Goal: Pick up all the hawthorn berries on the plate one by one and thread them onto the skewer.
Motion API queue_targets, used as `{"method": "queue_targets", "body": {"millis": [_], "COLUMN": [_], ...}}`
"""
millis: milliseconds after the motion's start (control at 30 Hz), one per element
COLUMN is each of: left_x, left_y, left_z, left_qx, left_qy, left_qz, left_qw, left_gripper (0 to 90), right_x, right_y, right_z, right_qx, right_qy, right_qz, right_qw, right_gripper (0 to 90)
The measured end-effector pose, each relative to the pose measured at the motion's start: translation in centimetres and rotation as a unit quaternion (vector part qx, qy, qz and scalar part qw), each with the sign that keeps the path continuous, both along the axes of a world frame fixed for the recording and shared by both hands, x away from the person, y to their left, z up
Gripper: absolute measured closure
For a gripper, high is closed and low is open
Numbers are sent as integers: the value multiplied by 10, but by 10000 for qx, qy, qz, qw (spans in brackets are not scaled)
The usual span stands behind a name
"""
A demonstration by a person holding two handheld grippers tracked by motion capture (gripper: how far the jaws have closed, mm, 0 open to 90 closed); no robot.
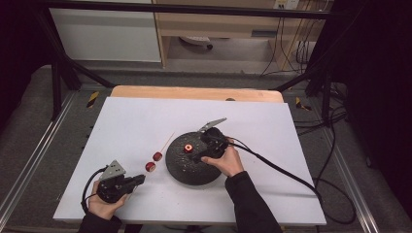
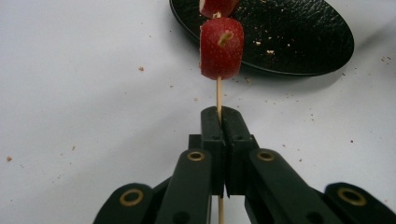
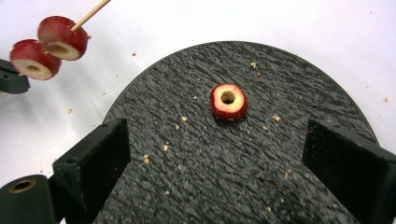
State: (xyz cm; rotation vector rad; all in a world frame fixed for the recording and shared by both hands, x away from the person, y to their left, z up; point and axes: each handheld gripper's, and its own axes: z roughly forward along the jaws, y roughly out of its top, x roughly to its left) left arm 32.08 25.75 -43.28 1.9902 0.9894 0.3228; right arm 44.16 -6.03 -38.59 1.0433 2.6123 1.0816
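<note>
Black jaws of my left gripper (image 2: 219,116) are pressed together on the bare end of a thin wooden skewer (image 2: 218,95), near-left on the white table (image 1: 131,121). I hold the stick low so its far end stays free to take more fruit. Two red fruit rings are threaded on it: the nearer ring (image 1: 150,166) sits just beyond the jaws, the second ring (image 1: 157,156) close behind it, and the bare tip points far-right past them.

Right of the skewer lies the round black plate (image 1: 180,167), textured, scattered with pale crumbs. One loose fruit ring (image 3: 228,102) lies flat near its middle, cored hole up, which leaves it ready for threading.

My right gripper (image 1: 206,145) hangs over the plate's right part with jaws spread wide, one on either side of the loose ring and clear of it. My judgement: the spread is set for pinching that ring by its red sides and carrying it left to the skewer tip.
</note>
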Motion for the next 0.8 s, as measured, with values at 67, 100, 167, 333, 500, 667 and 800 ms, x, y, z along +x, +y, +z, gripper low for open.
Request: {"method": "queue_targets", "body": {"millis": [67, 100, 167, 333, 500, 667, 800], "left_x": [1, 1, 1, 2, 3, 3, 4], "left_y": [1, 1, 1, 4, 5, 5, 4], "left_z": [0, 0, 0, 1, 1, 1, 0], "left_qx": [-14, -17, 1, -17, -4, 4, 29], "left_qy": [11, 13, 9, 3, 9, 14, 22], "left_qz": [9, 22, 36, 94, 98, 112, 123], "left_qw": [10000, 10000, 10000, 10000, 10000, 9999, 9999], "left_gripper": [885, 885, 885, 885, 885, 885, 886], "right_x": [3, 5, 8, 17, 24, 29, 34], "right_y": [3, 5, 8, 15, 25, 35, 39], "right_z": [0, 0, 0, -2, -3, -5, -9], "right_qx": [-50, -62, -102, -211, -355, -453, -516], "right_qy": [11, 27, 44, 110, 157, 269, 351], "right_qz": [6, 7, -10, 2, 22, 19, 40], "right_qw": [10000, 10000, 9999, 9997, 9992, 9986, 9980], "right_gripper": [89, 90, 94, 112, 132, 182, 254]}}
